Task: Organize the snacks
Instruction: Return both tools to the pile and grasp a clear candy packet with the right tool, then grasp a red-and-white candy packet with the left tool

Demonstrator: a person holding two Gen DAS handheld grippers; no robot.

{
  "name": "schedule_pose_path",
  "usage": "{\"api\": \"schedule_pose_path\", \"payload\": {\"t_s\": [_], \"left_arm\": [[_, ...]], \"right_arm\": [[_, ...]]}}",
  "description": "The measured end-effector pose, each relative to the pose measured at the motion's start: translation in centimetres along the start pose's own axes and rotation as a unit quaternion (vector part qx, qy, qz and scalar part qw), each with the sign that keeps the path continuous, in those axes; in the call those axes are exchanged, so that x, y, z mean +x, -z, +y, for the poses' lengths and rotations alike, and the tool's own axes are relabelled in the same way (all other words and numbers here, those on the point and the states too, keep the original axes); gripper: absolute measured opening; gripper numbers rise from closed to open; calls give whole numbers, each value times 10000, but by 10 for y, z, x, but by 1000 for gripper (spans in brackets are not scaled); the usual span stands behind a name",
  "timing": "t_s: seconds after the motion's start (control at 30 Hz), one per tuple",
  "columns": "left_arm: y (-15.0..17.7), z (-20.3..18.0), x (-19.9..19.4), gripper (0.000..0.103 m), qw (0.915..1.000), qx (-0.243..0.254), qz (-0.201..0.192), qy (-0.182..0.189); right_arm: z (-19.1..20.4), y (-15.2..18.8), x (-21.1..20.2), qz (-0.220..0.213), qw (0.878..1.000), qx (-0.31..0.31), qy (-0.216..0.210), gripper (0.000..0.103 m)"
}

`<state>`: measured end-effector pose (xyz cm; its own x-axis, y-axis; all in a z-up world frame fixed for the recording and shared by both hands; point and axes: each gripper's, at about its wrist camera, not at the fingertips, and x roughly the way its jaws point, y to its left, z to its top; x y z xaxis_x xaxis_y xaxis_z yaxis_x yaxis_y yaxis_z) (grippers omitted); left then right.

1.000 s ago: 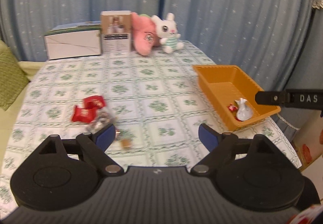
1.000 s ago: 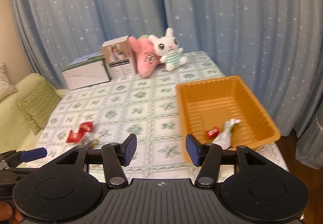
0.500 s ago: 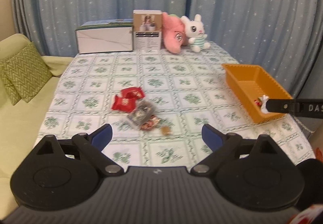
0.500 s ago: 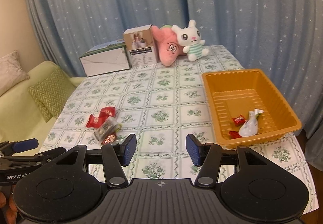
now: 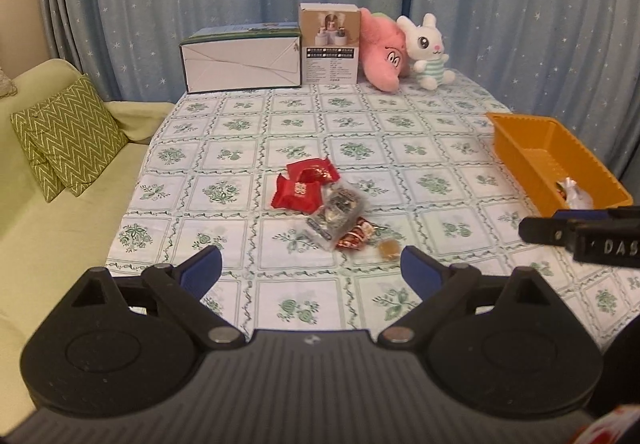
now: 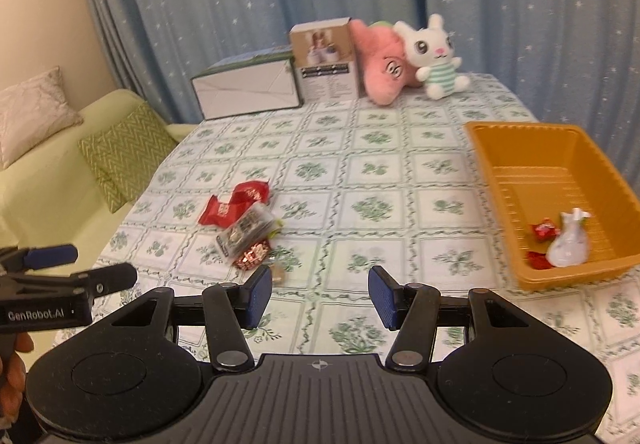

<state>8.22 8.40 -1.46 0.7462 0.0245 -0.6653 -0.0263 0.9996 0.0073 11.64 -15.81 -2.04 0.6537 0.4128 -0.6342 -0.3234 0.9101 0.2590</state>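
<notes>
Right wrist view: I find the orange tray (image 6: 506, 148) at the desk's (image 6: 400, 180) right edge, holding a white pouch (image 6: 568, 244) and two red candies (image 6: 544, 230) at its near end. Loose snacks lie mid-desk: two red packets (image 5: 298, 186), a clear packet (image 5: 336, 210), a foil candy (image 5: 354, 236). My left gripper (image 5: 310, 264) and right gripper (image 6: 320, 292) hover with fingers apart, holding nothing.

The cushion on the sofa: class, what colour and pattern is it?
The cushion is green with a pale zigzag pattern; the left wrist view shows it best.
</notes>
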Motion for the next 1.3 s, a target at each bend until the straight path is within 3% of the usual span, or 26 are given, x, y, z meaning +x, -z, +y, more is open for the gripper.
{"api": "schedule_pose_path", "payload": {"t_s": [0.3,0.33,0.4,0.73,0.9,1.03,1.2,1.3], "left_arm": [[-3,15,48,95,9999,-6,105,52],[-3,17,54,95,9999,-10,115,58],[-3,19,64,95,9999,-11,117,76],[5,33,103,94,9998,-82,109,172],[13,34,112,92,9996,-34,164,233],[15,28,115,86,9989,160,195,384],[11,7,121,76,9940,674,162,841],[7,-10,129,62,9864,1075,129,1236]], "right_arm": [[14,9,63,174,9996,-149,-169,53],[16,11,70,205,9994,-194,-199,52],[21,15,84,269,9989,-267,-258,39],[34,22,147,458,9974,-478,-294,34],[38,23,161,457,9965,-694,-118,23],[35,23,157,403,9966,-719,-20,21],[11,16,138,328,9983,-462,163,21],[-6,13,130,306,9988,-283,265,21]]}}
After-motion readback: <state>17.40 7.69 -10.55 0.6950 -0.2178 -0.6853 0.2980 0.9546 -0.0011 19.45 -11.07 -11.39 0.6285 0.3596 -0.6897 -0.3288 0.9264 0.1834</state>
